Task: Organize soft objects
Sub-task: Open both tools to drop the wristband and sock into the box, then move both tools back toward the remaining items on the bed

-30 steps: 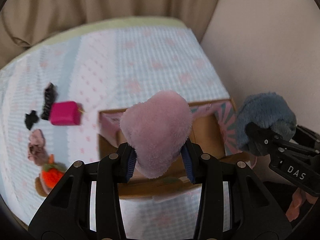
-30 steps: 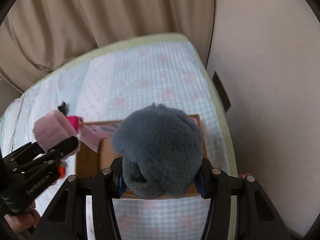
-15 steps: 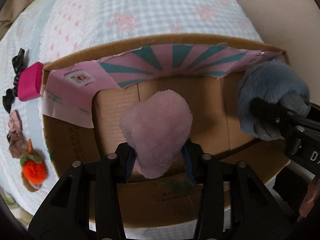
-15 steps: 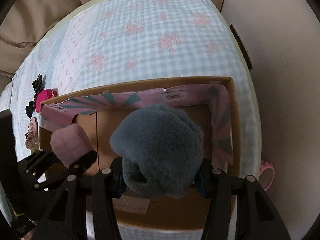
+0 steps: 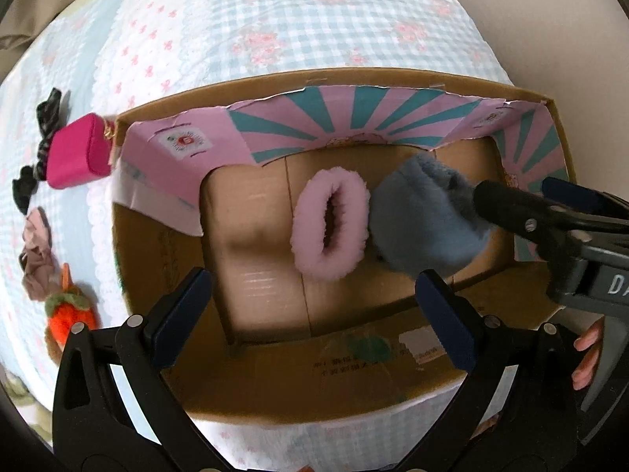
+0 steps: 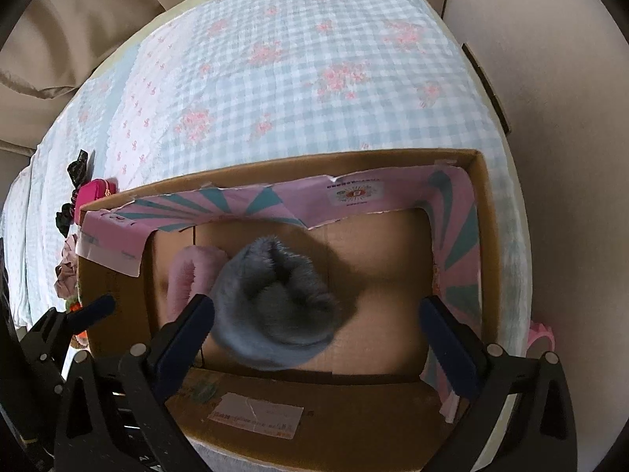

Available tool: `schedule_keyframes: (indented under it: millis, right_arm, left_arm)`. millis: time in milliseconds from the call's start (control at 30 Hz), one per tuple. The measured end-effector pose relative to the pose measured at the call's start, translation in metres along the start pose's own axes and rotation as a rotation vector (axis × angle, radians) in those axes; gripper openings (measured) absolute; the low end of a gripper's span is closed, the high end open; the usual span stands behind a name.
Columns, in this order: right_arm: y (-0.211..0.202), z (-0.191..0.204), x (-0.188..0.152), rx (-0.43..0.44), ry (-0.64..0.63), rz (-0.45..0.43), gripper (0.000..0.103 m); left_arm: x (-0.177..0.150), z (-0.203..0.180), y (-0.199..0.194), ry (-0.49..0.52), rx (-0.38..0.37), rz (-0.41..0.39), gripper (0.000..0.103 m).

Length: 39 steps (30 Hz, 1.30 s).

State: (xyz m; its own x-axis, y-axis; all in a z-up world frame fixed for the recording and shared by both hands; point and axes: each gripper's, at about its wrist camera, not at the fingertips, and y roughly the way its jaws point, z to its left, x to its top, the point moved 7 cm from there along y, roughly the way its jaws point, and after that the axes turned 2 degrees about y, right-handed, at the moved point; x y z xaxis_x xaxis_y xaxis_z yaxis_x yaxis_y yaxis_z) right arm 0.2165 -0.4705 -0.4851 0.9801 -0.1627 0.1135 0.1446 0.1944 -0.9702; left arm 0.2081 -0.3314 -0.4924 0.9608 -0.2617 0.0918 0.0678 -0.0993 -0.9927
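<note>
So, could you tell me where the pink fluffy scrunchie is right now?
The pink fluffy scrunchie lies on the cardboard box floor, mid-frame in the left wrist view, against the left side of the blue-grey fluffy scrunchie.

Your bed [image 5: 298, 19], in its blue checked cover, carries the cardboard box [image 5: 275, 377]; beside the box lie a magenta pouch [image 5: 78, 151], dark scrunchies [image 5: 47, 114] and an orange plush [image 5: 72, 314].

Pink fluffy ring [image 5: 329, 229] and blue plush [image 5: 422, 216] lie touching inside the cardboard box [image 5: 157, 259].
</note>
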Motion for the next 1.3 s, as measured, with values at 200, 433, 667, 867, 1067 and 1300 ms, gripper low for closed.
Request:
schedule_keyframes:
  millis: [200, 433, 667, 867, 1067, 1300]
  right_arm:
    - [-0.027, -0.001, -0.001, -0.011, 0.007, -0.057, 0.103]
    - [-0.069, 0.003, -0.008, -0.019, 0.022, -0.119, 0.103]
    - [-0.141, 0.023, -0.02, -0.022, -0.027, -0.229, 0.103]
    - [-0.217, 0.048, -0.041, -0.06, -0.07, -0.372, 0.103]
    - [-0.277, 0.077, -0.073, -0.078, -0.101, -0.519, 0.103]
    - [-0.329, 0.11, -0.113, -0.067, -0.103, -0.665, 0.103]
  left_arm:
    - [0.001, 0.001, -0.017, -0.013, 0.014, -0.01, 0.103]
    - [0.008, -0.005, -0.06, -0.014, 0.018, -0.08, 0.103]
    - [-0.002, -0.002, -0.131, -0.013, 0.012, -0.205, 0.103]
    - [-0.022, 0.017, -0.216, -0.029, 0.02, -0.365, 0.103]
    - [-0.049, 0.046, -0.291, -0.058, 0.03, -0.518, 0.103]
    - [-0.096, 0.085, -0.377, -0.079, 0.094, -0.719, 0.103]
